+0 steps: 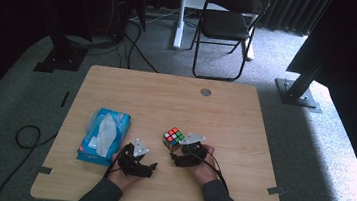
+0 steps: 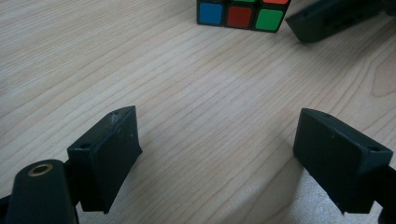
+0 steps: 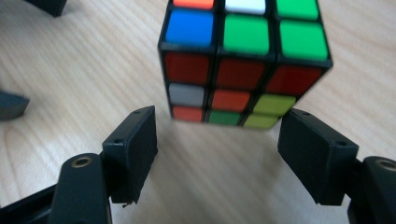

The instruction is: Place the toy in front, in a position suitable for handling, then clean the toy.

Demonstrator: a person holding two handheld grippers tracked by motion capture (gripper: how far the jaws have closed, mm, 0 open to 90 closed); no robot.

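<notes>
A scrambled colour cube (image 1: 173,138) stands on the wooden table (image 1: 166,99), a little right of the middle near the front. My right gripper (image 1: 176,156) sits just in front of the cube. In the right gripper view its jaws stand open (image 3: 218,113), with the cube (image 3: 243,60) right ahead of the tips and not touched. My left gripper (image 1: 151,166) rests to the left of it, near the front edge. Its jaws are wide open (image 2: 219,114) over bare wood, and the cube (image 2: 240,14) lies farther ahead with a jaw of the other gripper (image 2: 327,18) beside it.
A blue pack of wipes (image 1: 104,135) lies on the left part of the table, close to my left hand. A round cable hole (image 1: 206,92) is at the far edge. A folding chair (image 1: 227,25) and stand legs are on the carpet behind the table.
</notes>
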